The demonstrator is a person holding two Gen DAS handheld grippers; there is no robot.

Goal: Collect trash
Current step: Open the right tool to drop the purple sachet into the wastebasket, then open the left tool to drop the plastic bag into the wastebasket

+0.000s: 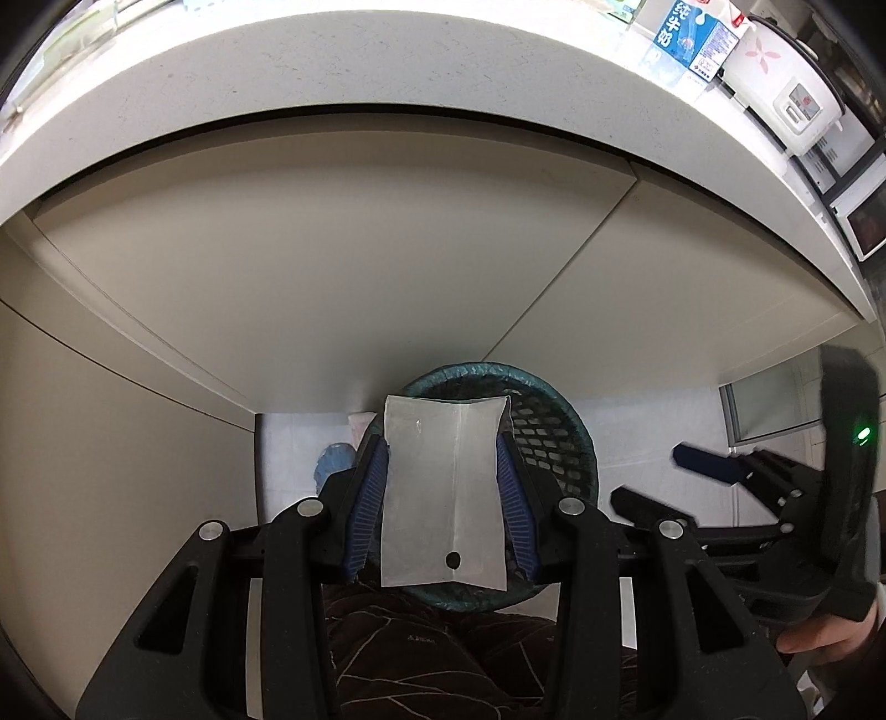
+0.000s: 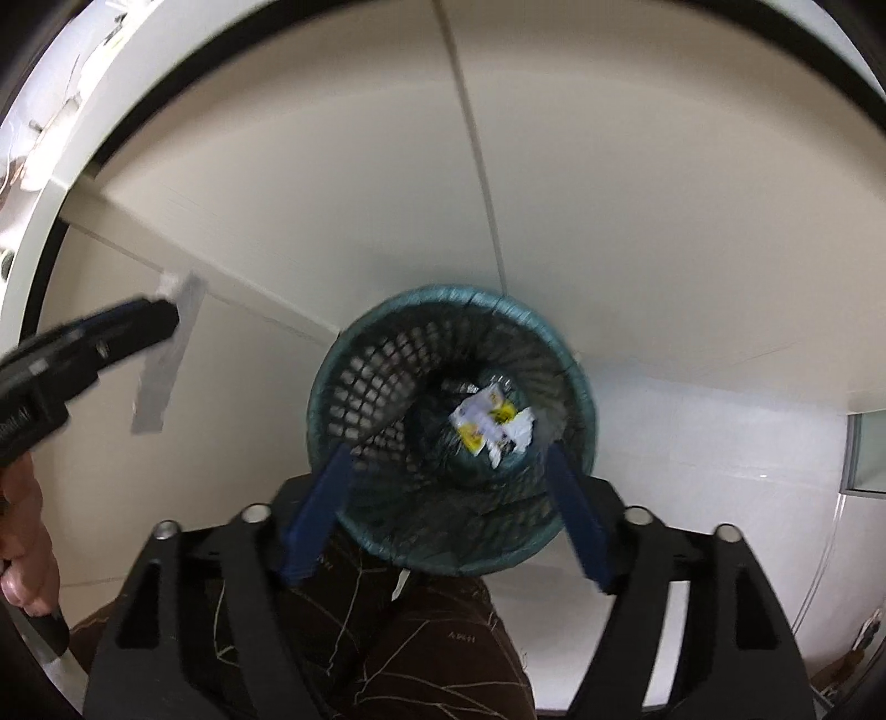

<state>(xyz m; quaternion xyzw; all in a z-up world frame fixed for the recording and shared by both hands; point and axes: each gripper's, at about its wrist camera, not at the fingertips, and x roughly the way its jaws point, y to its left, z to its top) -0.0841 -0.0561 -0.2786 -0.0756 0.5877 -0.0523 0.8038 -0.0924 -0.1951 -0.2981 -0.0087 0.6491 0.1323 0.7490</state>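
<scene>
My left gripper [image 1: 443, 459] is shut on a flat silver foil packet [image 1: 443, 493] and holds it upright above a dark teal mesh waste basket [image 1: 545, 443]. The packet hides most of the basket's mouth in the left wrist view. My right gripper [image 2: 451, 448] is open and empty, its blue fingers [image 2: 318, 509] spread over the basket [image 2: 354, 365]. A white and yellow wrapper [image 2: 493, 426] lies at the basket's bottom. The left gripper with the silver packet [image 2: 166, 354] shows at the left of the right wrist view. The right gripper [image 1: 703, 471] shows at the right of the left wrist view.
Beige cabinet doors [image 1: 332, 266] stand right behind the basket under a white counter edge [image 1: 387, 66]. A milk carton [image 1: 692, 33] and a rice cooker [image 1: 786, 94] sit on the counter. The floor [image 2: 709, 443] is white tile. My dark patterned trouser legs [image 2: 421, 642] are below.
</scene>
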